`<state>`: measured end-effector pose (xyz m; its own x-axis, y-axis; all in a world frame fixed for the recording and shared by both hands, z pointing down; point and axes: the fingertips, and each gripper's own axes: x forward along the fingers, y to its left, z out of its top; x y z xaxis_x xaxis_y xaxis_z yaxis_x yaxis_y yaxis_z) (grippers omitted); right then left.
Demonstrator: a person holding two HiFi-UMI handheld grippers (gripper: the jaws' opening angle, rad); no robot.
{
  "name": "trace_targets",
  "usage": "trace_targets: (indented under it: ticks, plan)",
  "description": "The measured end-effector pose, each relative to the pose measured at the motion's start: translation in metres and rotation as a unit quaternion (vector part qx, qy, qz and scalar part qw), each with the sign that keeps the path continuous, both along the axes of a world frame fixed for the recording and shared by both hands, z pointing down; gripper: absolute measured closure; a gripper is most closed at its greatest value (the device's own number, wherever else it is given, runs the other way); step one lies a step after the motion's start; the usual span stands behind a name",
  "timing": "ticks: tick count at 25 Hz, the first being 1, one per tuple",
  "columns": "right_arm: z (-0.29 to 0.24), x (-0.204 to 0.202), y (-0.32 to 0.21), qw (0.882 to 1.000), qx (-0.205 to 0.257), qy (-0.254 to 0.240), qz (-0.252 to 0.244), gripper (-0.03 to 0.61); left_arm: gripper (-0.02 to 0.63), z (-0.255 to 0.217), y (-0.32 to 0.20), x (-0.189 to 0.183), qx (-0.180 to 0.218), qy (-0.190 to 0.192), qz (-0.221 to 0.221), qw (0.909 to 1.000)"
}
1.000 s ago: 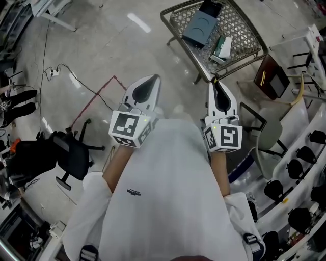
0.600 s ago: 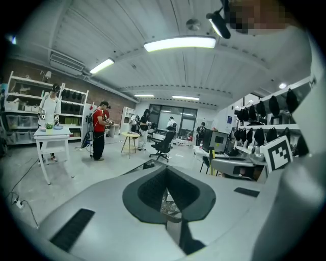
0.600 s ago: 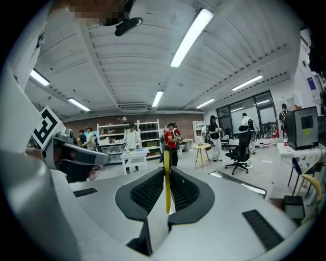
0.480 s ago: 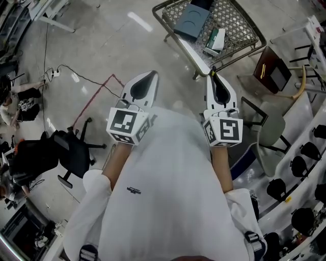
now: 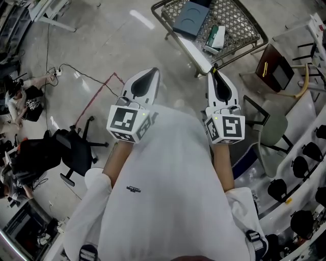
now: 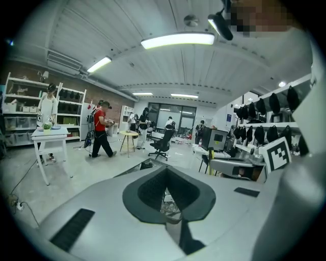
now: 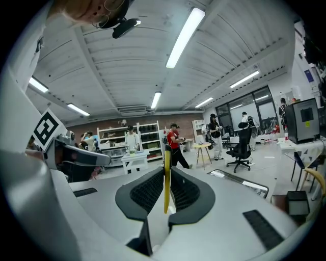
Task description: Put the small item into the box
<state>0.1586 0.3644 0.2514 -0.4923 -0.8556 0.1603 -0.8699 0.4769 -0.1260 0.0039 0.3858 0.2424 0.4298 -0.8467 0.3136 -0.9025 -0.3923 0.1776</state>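
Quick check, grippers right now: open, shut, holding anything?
Left gripper: jaws shut, apparently on a small clear crinkly item.
Right gripper: jaws shut on a thin yellow strip.

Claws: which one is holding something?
The right claw: a thin yellow strip is pinched edge-on between its jaws. The left claw is shut with nothing between its jaws.

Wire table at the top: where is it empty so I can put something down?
The wire table is bare on its right mesh, past the green-and-white packets. Its left end holds the blue-grey box. The floor left of it is bare too. The chairs at right are crowded.
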Motion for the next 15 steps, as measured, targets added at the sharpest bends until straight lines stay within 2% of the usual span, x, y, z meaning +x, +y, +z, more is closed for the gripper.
trace_targets:
  ticks: [6,15]
  plan:
    - [0.001,0.000,-0.026,1.000,-0.002,0.001,0.009,0.545,0.611,0.002,-0.028,-0.001,-0.002,0.005,0.009,0.9999]
    - [0.009,-0.025,-0.099,1.000,-0.015,0.005,0.018,0.545,0.611,0.007,-0.107,-0.027,-0.008,0.012,0.019,0.9997]
